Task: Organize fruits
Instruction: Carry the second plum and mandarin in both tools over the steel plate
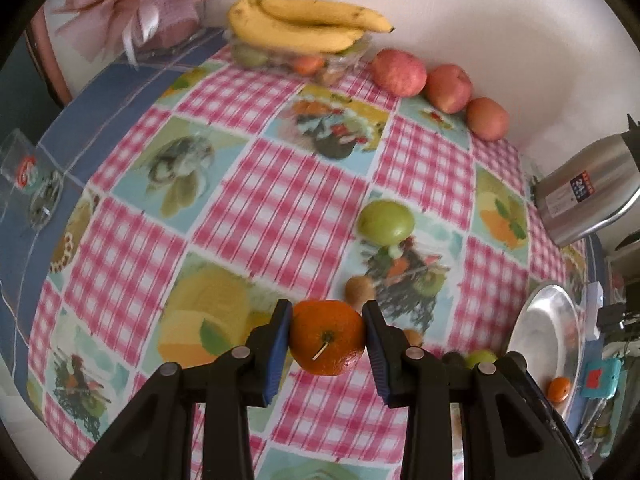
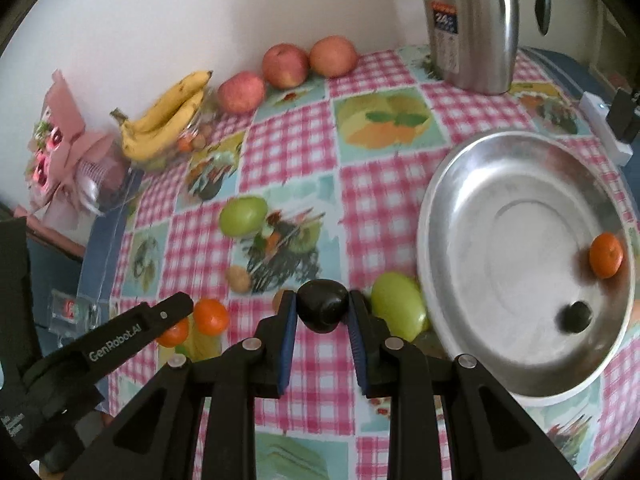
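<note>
Holding a round orange tangerine (image 1: 327, 337) tight in its jaws, the left gripper (image 1: 326, 332) sits low in the frame. The right gripper (image 2: 323, 312) squeezes a dark round fruit (image 2: 323, 305) beside the shiny metal bowl (image 2: 440, 184). Squeezing less could let either fruit drop and roll off the surface.

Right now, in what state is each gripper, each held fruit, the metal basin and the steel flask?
Left gripper: shut on the stemmed orange mandarin.
Right gripper: shut on the dark round fruit.
Round silver metal basin: upright, holding one small mandarin and one dark fruit.
Tall stainless steel flask: standing upright.
</note>
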The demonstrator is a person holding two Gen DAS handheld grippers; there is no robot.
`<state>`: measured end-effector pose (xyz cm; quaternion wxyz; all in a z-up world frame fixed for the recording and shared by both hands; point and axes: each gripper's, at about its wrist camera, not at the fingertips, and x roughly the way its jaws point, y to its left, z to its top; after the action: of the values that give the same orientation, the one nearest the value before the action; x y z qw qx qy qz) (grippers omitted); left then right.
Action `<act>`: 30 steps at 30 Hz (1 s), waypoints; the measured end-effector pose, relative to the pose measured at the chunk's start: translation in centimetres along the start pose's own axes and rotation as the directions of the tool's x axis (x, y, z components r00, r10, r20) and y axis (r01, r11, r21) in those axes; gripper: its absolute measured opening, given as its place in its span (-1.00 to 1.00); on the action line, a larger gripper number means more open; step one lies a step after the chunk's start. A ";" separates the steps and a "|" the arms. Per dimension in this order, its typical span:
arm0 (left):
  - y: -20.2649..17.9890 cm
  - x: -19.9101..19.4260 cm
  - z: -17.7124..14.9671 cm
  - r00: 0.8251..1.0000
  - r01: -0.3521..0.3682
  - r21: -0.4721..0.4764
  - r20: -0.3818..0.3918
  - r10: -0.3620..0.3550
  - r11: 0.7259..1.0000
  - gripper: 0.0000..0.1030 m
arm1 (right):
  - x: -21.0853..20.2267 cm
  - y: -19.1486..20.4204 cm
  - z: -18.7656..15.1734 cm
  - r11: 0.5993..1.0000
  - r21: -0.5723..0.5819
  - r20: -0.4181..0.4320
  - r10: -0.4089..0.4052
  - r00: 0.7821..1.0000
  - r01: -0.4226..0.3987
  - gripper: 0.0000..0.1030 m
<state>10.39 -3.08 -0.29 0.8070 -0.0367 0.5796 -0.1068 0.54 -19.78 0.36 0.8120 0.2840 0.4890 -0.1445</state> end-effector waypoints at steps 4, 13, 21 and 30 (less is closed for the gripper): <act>-1.9 -1.0 1.7 0.999 0.002 0.013 0.042 -0.002 1.000 -0.25 | -0.1 -0.2 1.4 1.000 0.017 0.023 -0.008 1.000 0.007 -0.50; -4.6 -1.4 1.9 0.996 0.000 0.066 0.092 -0.006 0.998 -0.25 | -0.6 -1.7 2.5 0.998 0.000 0.058 -0.069 0.996 0.070 -0.50; -6.8 -0.9 0.0 0.996 -0.025 0.148 0.085 0.013 0.989 -0.25 | -1.6 -6.6 2.5 0.983 0.090 0.064 -0.165 0.984 0.159 -0.50; -13.0 -1.8 -2.6 0.995 0.050 0.313 0.069 -0.075 0.948 -0.25 | -4.0 -12.3 2.4 0.951 0.191 0.079 -0.260 0.962 0.242 -0.50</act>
<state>5.70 -15.21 2.89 0.8214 0.0685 0.5215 -0.2207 -5.94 -31.19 0.87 0.7822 0.2837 0.4637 -0.3044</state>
